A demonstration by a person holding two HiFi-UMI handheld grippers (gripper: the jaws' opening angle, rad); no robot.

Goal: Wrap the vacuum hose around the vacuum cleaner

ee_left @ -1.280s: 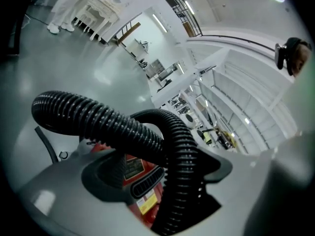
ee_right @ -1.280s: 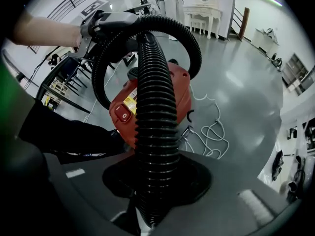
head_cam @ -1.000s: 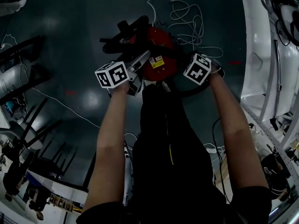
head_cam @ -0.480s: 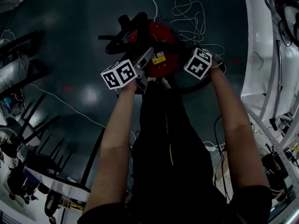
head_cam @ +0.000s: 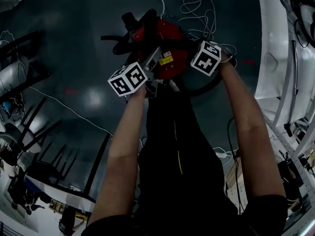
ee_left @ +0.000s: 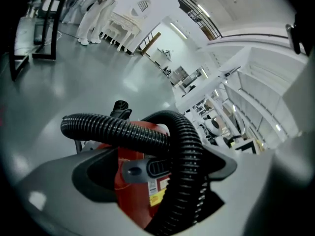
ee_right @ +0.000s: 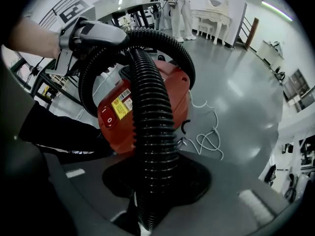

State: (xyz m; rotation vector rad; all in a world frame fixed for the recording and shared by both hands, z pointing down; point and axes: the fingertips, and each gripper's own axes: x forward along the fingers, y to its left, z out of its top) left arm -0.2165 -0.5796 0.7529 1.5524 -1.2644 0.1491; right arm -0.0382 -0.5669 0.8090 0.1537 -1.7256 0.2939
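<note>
A red vacuum cleaner [head_cam: 165, 43] stands on the dark floor in front of the person's legs. Its black ribbed hose [head_cam: 209, 85] loops around the body. My left gripper [ee_left: 157, 173] is at the cleaner's near left side. Its jaws are opening, and the hose [ee_left: 184, 181] runs up between them against the right jaw, with a gap on the left showing the red body [ee_left: 130, 186]. My right gripper [ee_right: 155, 181], at the cleaner's near right side, is shut on the hose [ee_right: 152, 132], which rises from its jaws and arches over the cleaner [ee_right: 172, 87].
A white power cord [head_cam: 197, 14] lies tangled on the floor beyond the cleaner. Black chair frames [head_cam: 29, 73] stand at the left and a white rack [head_cam: 280, 58] at the right. People in white [ee_right: 179, 4] stand far back by a white table.
My left gripper has shifted right and slightly up toward the cleaner. My right gripper has risen a little with the hose. The cleaner itself sits a touch higher in the view.
</note>
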